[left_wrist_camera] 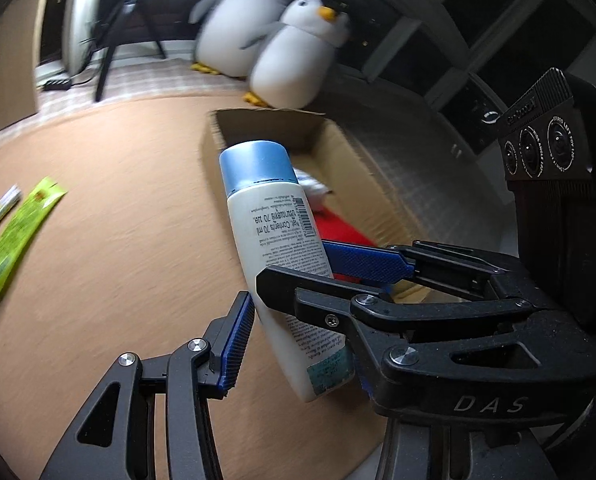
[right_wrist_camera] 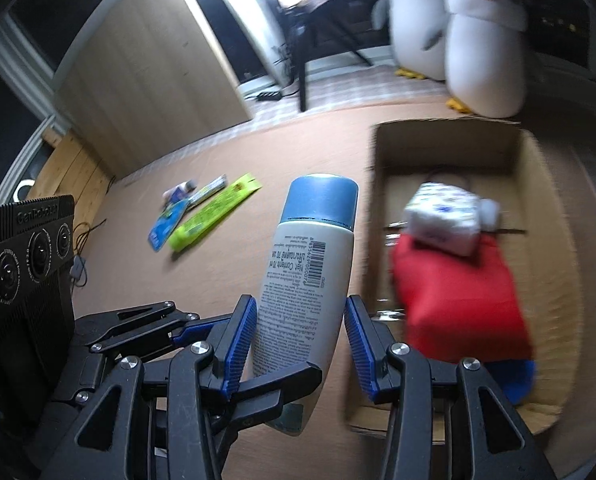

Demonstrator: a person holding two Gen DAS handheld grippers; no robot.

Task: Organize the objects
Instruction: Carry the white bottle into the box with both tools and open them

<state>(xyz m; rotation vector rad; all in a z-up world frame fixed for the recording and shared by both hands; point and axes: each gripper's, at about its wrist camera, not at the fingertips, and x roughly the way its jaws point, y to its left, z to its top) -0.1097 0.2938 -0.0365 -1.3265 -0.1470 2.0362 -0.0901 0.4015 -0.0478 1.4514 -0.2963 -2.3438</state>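
A white bottle with a blue cap (left_wrist_camera: 269,220) hangs tilted above the brown tabletop (left_wrist_camera: 117,240), just left of an open cardboard box (left_wrist_camera: 362,168). My left gripper (left_wrist_camera: 298,344) is shut on its lower body; only the left blue pad shows. My right gripper (left_wrist_camera: 298,268) reaches in from the right and clamps the same bottle a little higher. In the right wrist view the bottle (right_wrist_camera: 306,264) stands between the blue pads of my right gripper (right_wrist_camera: 300,320), and a left finger (right_wrist_camera: 281,380) crosses its base.
The cardboard box (right_wrist_camera: 450,144) holds a red pouch (right_wrist_camera: 458,308), a white patterned pack (right_wrist_camera: 446,220) and something blue (right_wrist_camera: 514,380). A green packet (right_wrist_camera: 213,212), a blue packet (right_wrist_camera: 165,228) and small tubes lie on the table to the left. Two plush penguins (right_wrist_camera: 482,40) stand behind the box.
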